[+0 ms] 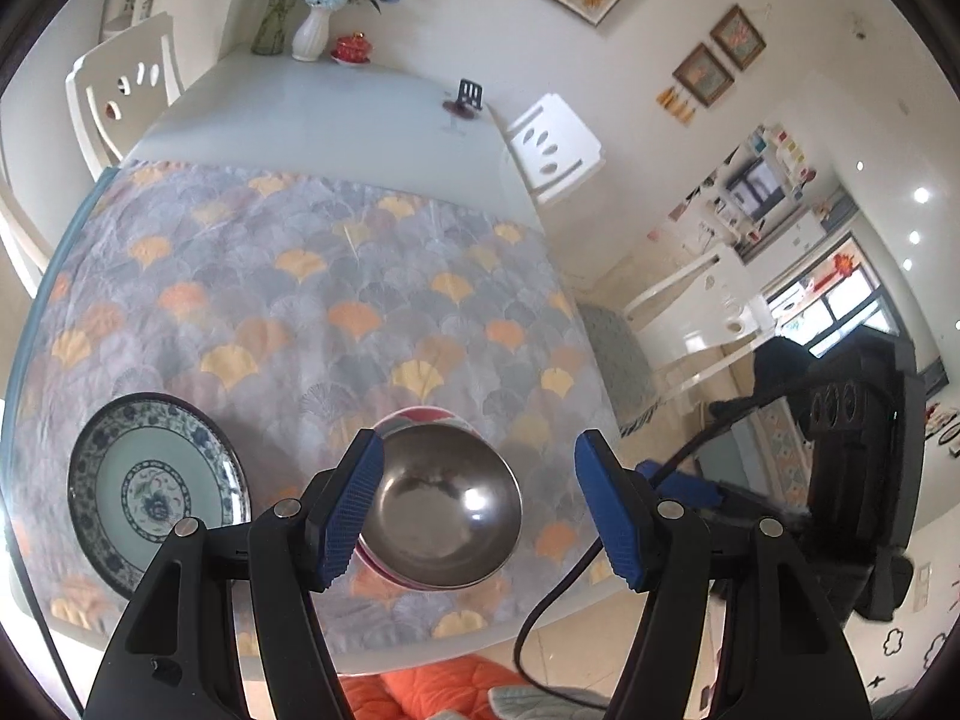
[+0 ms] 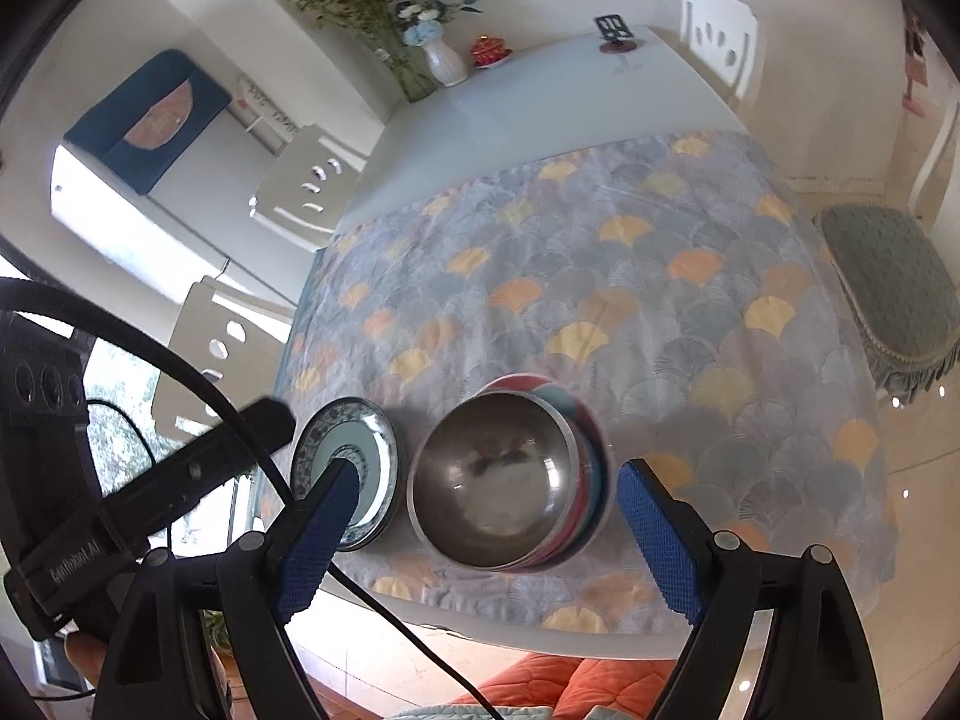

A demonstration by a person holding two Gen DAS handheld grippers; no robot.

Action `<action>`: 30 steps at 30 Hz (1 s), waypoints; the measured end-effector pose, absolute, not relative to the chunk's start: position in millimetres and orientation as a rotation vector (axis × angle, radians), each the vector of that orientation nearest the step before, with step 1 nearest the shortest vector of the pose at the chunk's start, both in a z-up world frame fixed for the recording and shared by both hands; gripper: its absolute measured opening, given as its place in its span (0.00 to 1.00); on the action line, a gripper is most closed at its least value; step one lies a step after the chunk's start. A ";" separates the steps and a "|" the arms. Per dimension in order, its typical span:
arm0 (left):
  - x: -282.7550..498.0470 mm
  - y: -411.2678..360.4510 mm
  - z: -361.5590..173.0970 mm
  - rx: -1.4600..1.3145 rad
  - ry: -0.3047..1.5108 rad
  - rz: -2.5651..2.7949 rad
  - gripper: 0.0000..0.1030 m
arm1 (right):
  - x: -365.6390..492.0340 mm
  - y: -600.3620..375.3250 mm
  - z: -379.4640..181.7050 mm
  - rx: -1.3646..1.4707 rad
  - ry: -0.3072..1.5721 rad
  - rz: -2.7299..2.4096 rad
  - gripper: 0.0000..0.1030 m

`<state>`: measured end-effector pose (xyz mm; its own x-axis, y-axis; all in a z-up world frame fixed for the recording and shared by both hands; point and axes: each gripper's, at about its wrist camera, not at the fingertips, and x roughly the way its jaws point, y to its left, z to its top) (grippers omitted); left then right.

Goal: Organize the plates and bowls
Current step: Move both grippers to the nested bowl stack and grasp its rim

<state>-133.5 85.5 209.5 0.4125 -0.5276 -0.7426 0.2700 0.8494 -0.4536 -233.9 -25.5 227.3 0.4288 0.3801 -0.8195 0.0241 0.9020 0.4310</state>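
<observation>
A steel bowl (image 1: 441,504) sits nested on a stack of red and teal bowls (image 1: 420,417) on the patterned tablecloth near the table's front edge. A blue-and-white patterned plate (image 1: 153,489) lies to its left. My left gripper (image 1: 480,507) is open and empty, hovering above the steel bowl, its left pad (image 1: 351,504) over the bowl's left rim. In the right wrist view the steel bowl (image 2: 495,480) tops the stack (image 2: 585,456), with the plate (image 2: 366,450) to the left. My right gripper (image 2: 489,540) is open and empty, hovering over the bowl.
The tablecloth (image 1: 336,300) covers the near half of a white table (image 1: 336,114). A vase of flowers (image 1: 312,30), a red dish (image 1: 353,51) and a small black stand (image 1: 468,97) sit at the far end. White chairs (image 1: 552,150) surround the table.
</observation>
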 end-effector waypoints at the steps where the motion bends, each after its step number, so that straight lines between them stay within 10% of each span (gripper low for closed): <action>1: -132.7 82.9 209.1 -0.275 1.033 -0.508 0.62 | -230.6 -32.5 226.0 0.423 1.116 0.221 0.84; 30: -124.6 94.6 132.1 -0.387 1.234 -0.378 0.62 | -201.6 -48.2 163.8 0.341 1.280 0.268 0.84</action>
<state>-124.6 94.6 132.1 0.2859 -0.4784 -0.8303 0.0690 0.8745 -0.4801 -201.6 -48.2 163.8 0.2671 0.3802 -0.8855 -0.0065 0.9196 0.3929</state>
